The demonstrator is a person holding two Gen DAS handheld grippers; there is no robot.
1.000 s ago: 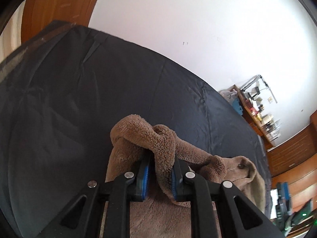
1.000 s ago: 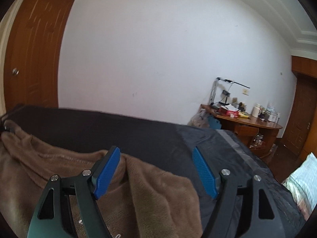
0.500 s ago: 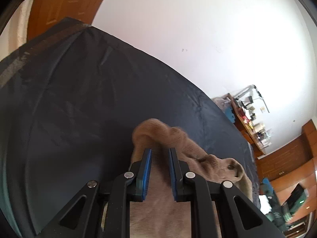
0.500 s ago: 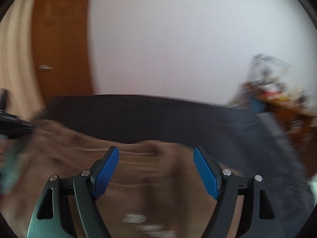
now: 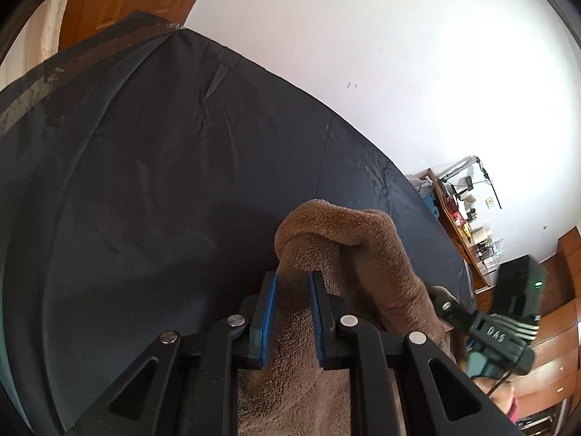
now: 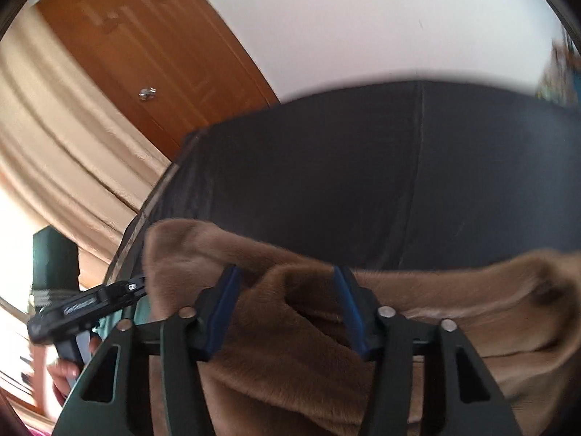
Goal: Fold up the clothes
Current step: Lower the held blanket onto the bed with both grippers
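You are early in the fold, by the look of it. The brown fleece garment [image 5: 348, 254] lies bunched on the dark bed cover [image 5: 152, 189], near the edge closest to you, with much of the cover beyond it bare. No flat panel or squared edge shows in either view, so I would judge that no clean fold has been laid yet.

Your left gripper [image 5: 292, 312] has its 2 fingers clenched on a thick ridge of fleece, which rises ahead of the pads and rolls over to the right in a loose hump. Your right gripper [image 6: 287, 312] straddles another raised fold; its blue pads sit wider apart with fleece filling the gap, but the view is blurred and I cannot tell whether they are biting or only closing in.

What is left seems to be nearly everything: spreading the garment flat on the cover, then bringing sides and ends over. The thick pile will likely slump, not crease.
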